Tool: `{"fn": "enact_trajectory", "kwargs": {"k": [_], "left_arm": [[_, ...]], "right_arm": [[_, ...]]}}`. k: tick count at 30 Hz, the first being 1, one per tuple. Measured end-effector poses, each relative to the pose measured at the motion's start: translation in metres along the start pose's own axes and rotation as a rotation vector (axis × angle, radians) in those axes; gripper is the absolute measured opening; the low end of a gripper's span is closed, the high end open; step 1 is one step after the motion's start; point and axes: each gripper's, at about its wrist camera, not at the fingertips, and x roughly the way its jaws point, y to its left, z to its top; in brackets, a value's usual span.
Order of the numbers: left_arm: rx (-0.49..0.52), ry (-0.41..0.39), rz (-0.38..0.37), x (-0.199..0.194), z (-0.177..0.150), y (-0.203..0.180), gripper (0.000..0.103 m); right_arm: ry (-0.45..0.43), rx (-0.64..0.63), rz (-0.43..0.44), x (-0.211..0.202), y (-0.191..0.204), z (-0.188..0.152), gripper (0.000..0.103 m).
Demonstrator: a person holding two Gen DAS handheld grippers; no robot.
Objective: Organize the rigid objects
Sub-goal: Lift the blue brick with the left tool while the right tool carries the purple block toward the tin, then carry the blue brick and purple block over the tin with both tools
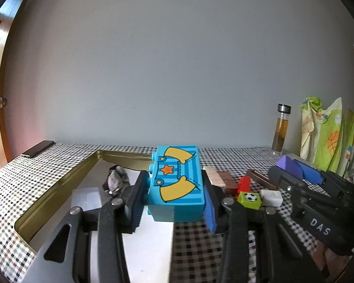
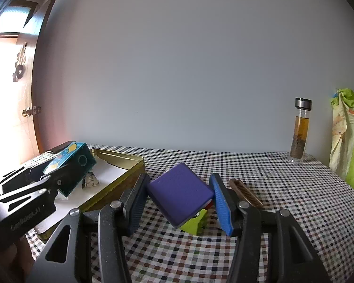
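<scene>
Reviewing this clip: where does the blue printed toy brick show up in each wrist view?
Left wrist view: blue printed brick at centre, clamped in the left gripper, over the gold tin's right edge.
Right wrist view: far left, tilted, above the same tin.
Shared landmark: the glass bottle by the wall.

This looks like a room in a home, with a table (image 2: 283, 188) under a small-checked cloth pushed against a plain pale wall (image 2: 177, 59). To the left of the table stands a varnished wooden door (image 2: 23, 94) with a brass knob (image 2: 27, 112). At the table's far right, against the wall, a glass bottle of brownish tea (image 2: 300, 132) stands beside a bright green printed cloth bag (image 1: 328, 136), and toy blocks (image 1: 250, 198) lie scattered on the table near a shallow gold tin (image 2: 127, 165).
</scene>
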Motion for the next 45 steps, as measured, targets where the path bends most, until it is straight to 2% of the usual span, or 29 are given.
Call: {"fn": "enact_trajectory", "kwargs": {"k": [45], "left_arm": [[-0.073, 0.007, 0.095, -0.013, -0.001, 0.061, 0.041]], "right_arm": [[0.006, -0.053, 0.137, 0.01, 0.052, -0.001, 0.055]]}}
